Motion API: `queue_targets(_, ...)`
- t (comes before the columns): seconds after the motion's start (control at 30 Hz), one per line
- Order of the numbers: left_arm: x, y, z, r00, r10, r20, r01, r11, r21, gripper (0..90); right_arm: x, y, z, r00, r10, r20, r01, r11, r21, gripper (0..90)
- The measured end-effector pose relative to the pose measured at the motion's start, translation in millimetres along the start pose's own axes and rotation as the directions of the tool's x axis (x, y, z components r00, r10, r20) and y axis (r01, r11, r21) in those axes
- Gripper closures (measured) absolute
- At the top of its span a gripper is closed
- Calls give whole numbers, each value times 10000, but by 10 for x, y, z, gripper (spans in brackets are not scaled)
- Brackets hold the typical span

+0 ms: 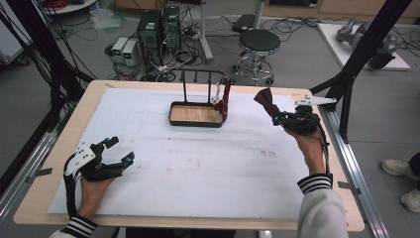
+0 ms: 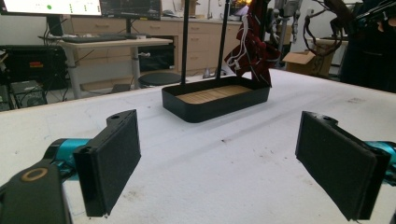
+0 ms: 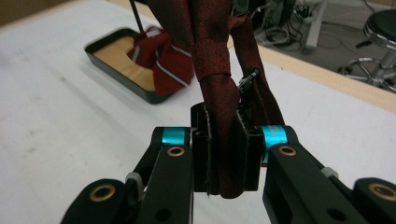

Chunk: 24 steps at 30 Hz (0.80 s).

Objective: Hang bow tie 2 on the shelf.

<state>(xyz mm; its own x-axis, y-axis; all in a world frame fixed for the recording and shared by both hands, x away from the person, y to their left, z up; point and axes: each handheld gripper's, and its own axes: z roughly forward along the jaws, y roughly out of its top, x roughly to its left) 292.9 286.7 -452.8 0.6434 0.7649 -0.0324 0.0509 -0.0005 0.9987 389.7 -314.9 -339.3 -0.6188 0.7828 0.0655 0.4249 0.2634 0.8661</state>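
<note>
A dark red tie [image 1: 266, 101] hangs pinched in my right gripper [image 1: 277, 118], held above the table's right side; the right gripper view has its jaws shut on the folded fabric [image 3: 215, 70] of that gripper [image 3: 226, 154]. A black tray [image 1: 195, 123] with a wooden floor and an upright rack [image 1: 200, 82] stands at the back middle. A red striped tie [image 1: 224, 99] hangs off the rack's right end into the tray [image 3: 109, 60]. My left gripper [image 1: 122, 149] rests low at the front left, open, nothing between its pads [image 2: 114, 158], facing the tray [image 2: 219, 105].
A white sheet [image 1: 198, 168] covers the wooden table. A black frame post [image 1: 346, 84] slants by the right edge. On the floor beyond the table stand a stool [image 1: 257, 47] and computer cases [image 1: 158, 29]. A person's shoes [image 1: 401, 168] are at the right.
</note>
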Motion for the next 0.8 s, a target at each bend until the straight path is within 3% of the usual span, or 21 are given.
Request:
queue_targets(0.4, 0, 0, -1, 10000, -2, -6, 2, 10000, 3, 143, 218, 80, -31, 9999, -55, -127, 43, 9955, -944, 796)
queue_targets(0.63, 1, 0, -1, 10000, -15, -2, 15, 10000, -2, 143, 444, 215, -7, 9998, -57, -206, 16, 9804, -1970, 797)
queue_targets(0.8, 3, 0, -1, 10000, -15, -1, 15, 10000, -4, 143, 556, 302, 28, 9990, 16, -442, -122, 9707, -2400, 796)
